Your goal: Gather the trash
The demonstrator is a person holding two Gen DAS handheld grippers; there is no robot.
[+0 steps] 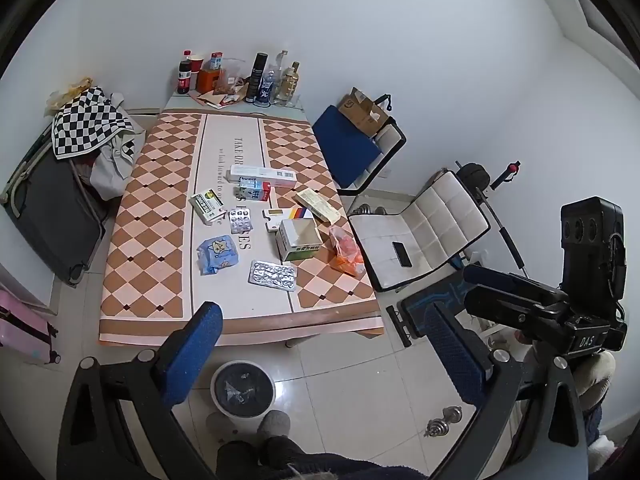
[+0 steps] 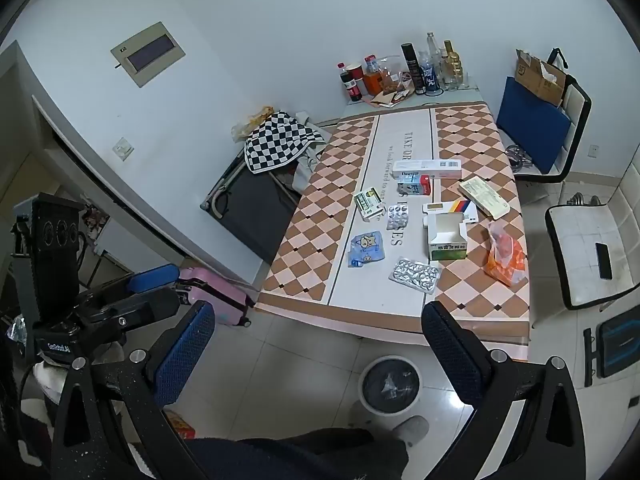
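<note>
Trash lies on the checkered table (image 1: 152, 240) (image 2: 320, 240): an open green-and-white box (image 1: 298, 238) (image 2: 446, 238), a silver blister pack (image 1: 273, 276) (image 2: 414, 274), a blue wrapper (image 1: 218, 256) (image 2: 366, 248), an orange plastic bag (image 1: 346, 250) (image 2: 504, 258) and several medicine boxes. A round bin with a black liner (image 1: 242, 388) (image 2: 390, 384) stands on the floor before the table. My left gripper (image 1: 324, 328) and my right gripper (image 2: 316, 328) are both open and empty, held above the floor short of the table's near edge.
Bottles and a red cup (image 1: 240, 76) (image 2: 404, 68) crowd the table's far end. A white chair with a phone (image 1: 416, 236) (image 2: 592, 248) stands right, a blue-cushioned chair (image 1: 352, 148) behind. A dark suitcase with checkered cloth (image 1: 80, 140) stands left. A pink suitcase (image 2: 216, 292) lies on the floor.
</note>
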